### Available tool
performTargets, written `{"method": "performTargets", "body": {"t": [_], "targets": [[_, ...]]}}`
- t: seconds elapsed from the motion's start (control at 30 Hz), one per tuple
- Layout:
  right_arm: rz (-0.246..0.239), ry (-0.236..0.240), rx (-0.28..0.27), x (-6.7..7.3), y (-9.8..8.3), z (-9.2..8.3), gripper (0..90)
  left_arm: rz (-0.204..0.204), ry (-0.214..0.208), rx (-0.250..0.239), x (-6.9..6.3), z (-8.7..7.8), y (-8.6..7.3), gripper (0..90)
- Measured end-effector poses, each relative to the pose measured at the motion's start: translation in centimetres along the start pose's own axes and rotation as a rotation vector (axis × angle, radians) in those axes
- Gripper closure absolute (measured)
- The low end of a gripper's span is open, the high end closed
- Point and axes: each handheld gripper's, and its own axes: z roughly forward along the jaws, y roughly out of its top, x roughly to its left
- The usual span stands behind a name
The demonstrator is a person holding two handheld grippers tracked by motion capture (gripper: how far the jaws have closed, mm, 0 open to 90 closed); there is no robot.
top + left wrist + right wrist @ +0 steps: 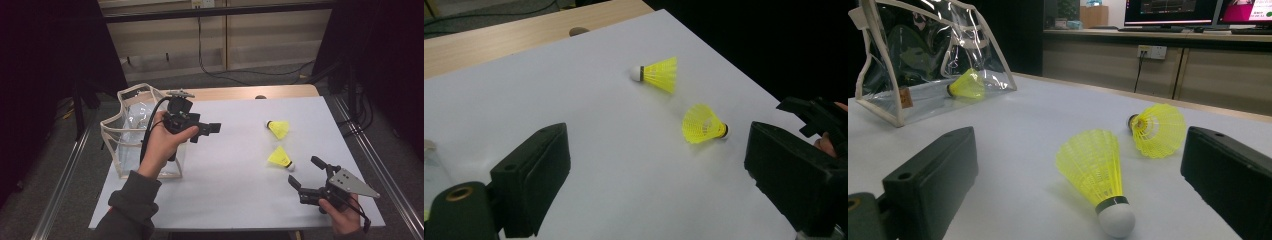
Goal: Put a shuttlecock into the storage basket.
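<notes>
At the far left of my table (230, 200) stands the clear bag (131, 131), upright with its cream trim, and through its wall I see one yellow shuttlecock (967, 84) lying on the bottom. My left gripper (209, 129) hangs just right of the bag's top edge, above the white surface, pointing toward the middle of the table. Its jaws are spread wide with nothing between them; looking along them I see only bare tabletop and two shuttlecocks farther off.

Moving right, the far shuttlecock (278, 129) lies on its side, cork end toward the left, skirt toward the right edge. The near shuttlecock (280, 158) lies just in front of it, apart from it, skirt up-left and white cork toward my right hand.

At the right front corner, my right gripper (303, 173) rests low in my hand, its jaws gaping wide and empty, aimed at the near shuttlecock, whose cork sits just ahead of them.
</notes>
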Motion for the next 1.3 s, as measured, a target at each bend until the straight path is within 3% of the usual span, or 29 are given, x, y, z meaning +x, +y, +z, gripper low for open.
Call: {"method": "performTargets", "body": {"t": [0.57, 1.3], "targets": [[0.0, 0.005, 0.004, 0.0, 0.0, 0.0, 1.7, 0.002, -0.021, 0.012, -0.3, 2.4, -1.9, 10.4], [-0.003, 0.007, 0.004, 0.0, -0.1, 0.1, 1.6, 0.039, -0.044, 0.038, -1.0, 5.0, -3.5, 8.1]]}}
